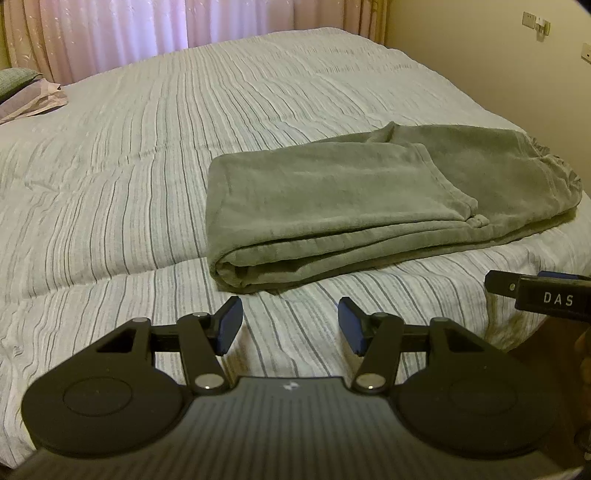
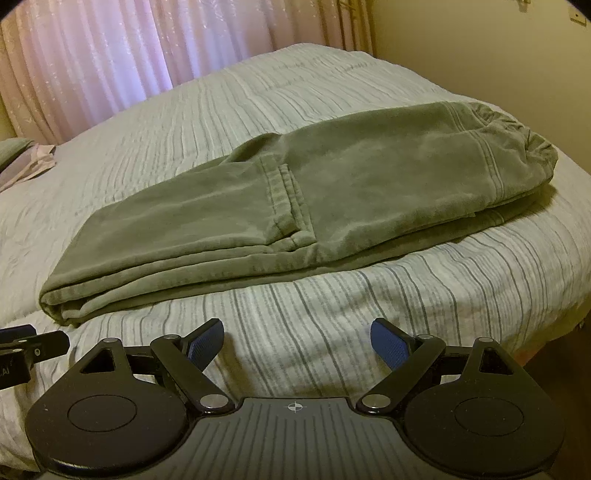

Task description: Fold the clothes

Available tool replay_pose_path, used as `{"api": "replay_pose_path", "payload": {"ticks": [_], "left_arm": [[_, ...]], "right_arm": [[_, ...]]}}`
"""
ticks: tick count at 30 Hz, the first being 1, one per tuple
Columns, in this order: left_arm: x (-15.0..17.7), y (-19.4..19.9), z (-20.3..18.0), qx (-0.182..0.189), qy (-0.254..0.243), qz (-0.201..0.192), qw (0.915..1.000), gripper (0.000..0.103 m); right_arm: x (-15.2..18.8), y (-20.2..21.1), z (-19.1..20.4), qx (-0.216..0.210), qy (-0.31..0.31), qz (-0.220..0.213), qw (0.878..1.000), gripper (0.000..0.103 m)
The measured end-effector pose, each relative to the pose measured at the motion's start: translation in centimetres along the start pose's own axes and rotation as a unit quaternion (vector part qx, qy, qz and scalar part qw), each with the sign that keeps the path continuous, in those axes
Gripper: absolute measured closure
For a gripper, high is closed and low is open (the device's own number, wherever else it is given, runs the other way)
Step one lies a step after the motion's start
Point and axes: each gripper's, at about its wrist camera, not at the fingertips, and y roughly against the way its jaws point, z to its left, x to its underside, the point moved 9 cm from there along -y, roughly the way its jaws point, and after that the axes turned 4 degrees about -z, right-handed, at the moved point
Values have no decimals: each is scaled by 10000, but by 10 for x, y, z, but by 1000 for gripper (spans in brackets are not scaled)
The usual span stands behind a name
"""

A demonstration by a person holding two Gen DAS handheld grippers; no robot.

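A pair of grey-green fleece trousers [image 1: 354, 199] lies folded on the striped bed cover [image 1: 129, 166], legs doubled over the top, gathered waistband at the right. It also shows in the right wrist view [image 2: 295, 192]. My left gripper [image 1: 290, 325] is open and empty, just in front of the folded left end, over the cover. My right gripper [image 2: 297, 345] is open and empty, in front of the trousers' near edge. The right gripper's body shows at the right edge of the left wrist view [image 1: 546, 297]. The left gripper's body shows at the left edge of the right wrist view [image 2: 26, 350].
Pink curtains [image 1: 166, 29] hang behind the bed. A pillow and a lilac cloth [image 1: 29, 96] lie at the far left. A wall with switches [image 1: 535, 55] stands at the right. The bed's edge [image 2: 554, 302] drops off at the right.
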Motion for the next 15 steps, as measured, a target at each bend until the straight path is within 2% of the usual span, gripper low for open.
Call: {"api": "replay_pose_path", "payload": {"ticks": [8, 11, 13, 15], "left_arm": [[-4, -8, -4, 40, 11, 1, 10000, 50], [-7, -11, -5, 66, 34, -35, 10000, 50], [-9, -12, -5, 83, 49, -59, 9999, 50], [-15, -12, -4, 154, 138, -170, 9996, 50]], "right_arm": [[-4, -4, -19, -22, -239, -33, 9997, 14], [-19, 0, -42, -289, -727, -391, 9962, 14], [-32, 3, -72, -540, -1402, -714, 9861, 14], [-45, 5, -107, -779, -2171, -1041, 9675, 14]]}}
